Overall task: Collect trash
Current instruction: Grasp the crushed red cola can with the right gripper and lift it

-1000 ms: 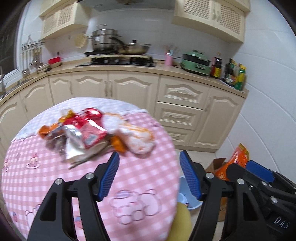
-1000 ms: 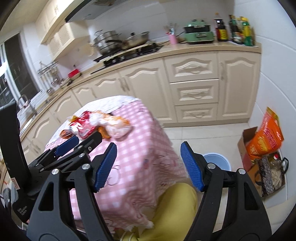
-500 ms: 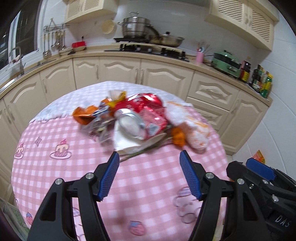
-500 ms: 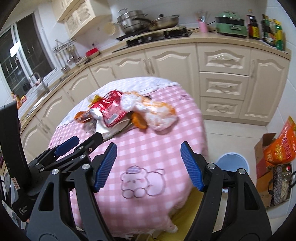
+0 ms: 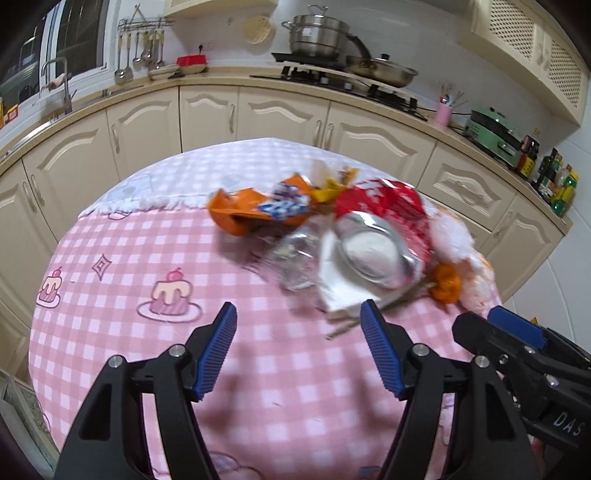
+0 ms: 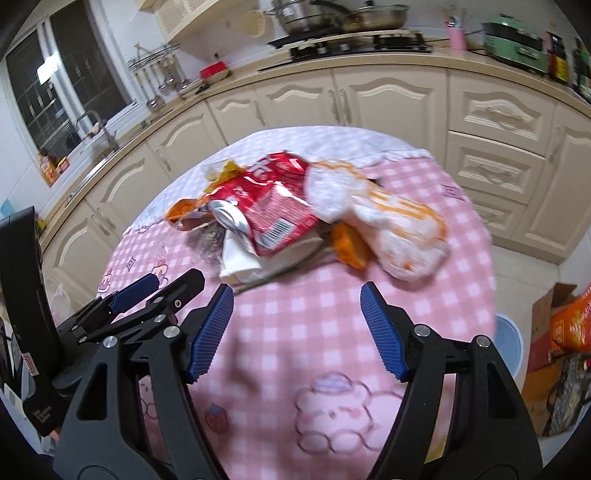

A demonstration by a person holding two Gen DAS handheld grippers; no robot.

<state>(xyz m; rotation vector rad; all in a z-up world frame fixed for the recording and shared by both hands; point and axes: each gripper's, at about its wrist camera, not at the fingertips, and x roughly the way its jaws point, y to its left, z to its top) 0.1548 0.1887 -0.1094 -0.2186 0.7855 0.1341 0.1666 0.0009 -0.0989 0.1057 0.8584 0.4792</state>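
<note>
A heap of trash lies on the far side of a round table with a pink checked cloth (image 5: 155, 258). It holds a red snack bag (image 5: 388, 201) (image 6: 273, 188), an orange wrapper (image 5: 255, 212), a crushed silver can (image 5: 373, 253) (image 6: 231, 218), white paper (image 6: 240, 260), clear plastic (image 5: 295, 258), orange peel (image 5: 445, 282) (image 6: 349, 245) and a white-orange plastic bag (image 6: 391, 214). My left gripper (image 5: 298, 314) is open and empty, just short of the heap. My right gripper (image 6: 297, 293) is open and empty, near the heap too.
A blue bin (image 6: 508, 341) stands on the floor right of the table, beside a cardboard box with an orange bag (image 6: 569, 325). Cream kitchen cabinets (image 5: 280, 114) curve behind the table, with pots on a stove (image 5: 332, 35) and a sink at the left.
Both grippers have swung left from the table's right edge and moved toward the heap, which now sits closer and more central. Both stay open and empty.
</note>
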